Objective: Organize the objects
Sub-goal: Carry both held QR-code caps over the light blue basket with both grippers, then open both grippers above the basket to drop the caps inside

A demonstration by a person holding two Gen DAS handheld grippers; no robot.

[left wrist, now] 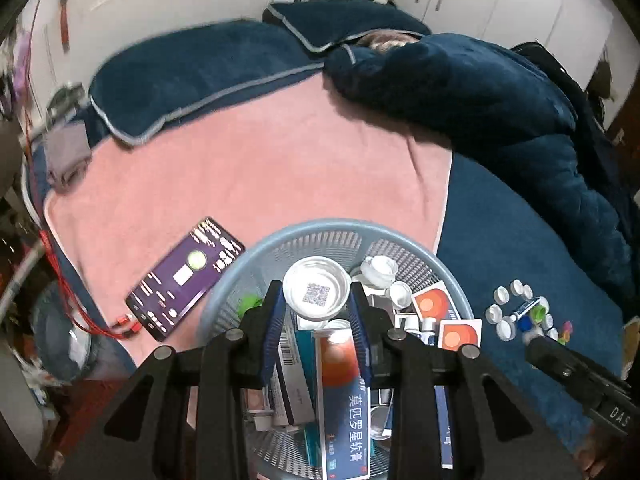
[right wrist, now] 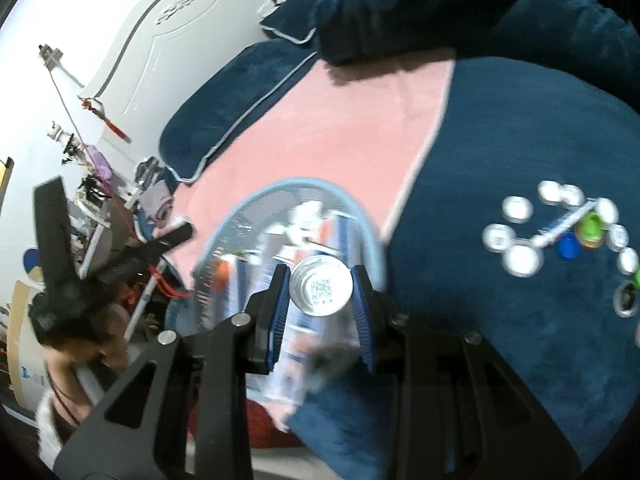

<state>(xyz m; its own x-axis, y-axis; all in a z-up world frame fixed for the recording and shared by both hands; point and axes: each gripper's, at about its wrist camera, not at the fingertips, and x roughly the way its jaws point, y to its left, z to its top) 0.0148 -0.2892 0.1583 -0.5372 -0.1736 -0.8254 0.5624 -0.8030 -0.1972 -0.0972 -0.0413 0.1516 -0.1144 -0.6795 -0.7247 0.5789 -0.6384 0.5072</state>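
Note:
My left gripper [left wrist: 317, 294] is shut on a round silver cap with a QR code [left wrist: 317, 289], held above a light blue mesh basket [left wrist: 256, 256]. The basket holds several medicine boxes, a long ointment box [left wrist: 342, 396] and white caps. My right gripper [right wrist: 321, 286] is shut on a similar silver QR cap [right wrist: 321, 285], over the basket's [right wrist: 360, 216] near right rim. Several loose white, blue and green bottle caps [right wrist: 520, 258] lie on the blue blanket to the right, also in the left wrist view [left wrist: 506, 326]. The right gripper shows at the left view's right edge [left wrist: 538, 350].
A phone [left wrist: 185, 278] with a red cable lies on the pink towel [left wrist: 260, 160] left of the basket. Blue pillows [left wrist: 172, 80] and a bunched blue duvet [left wrist: 480, 92] lie at the back. The bed's left edge drops to floor clutter.

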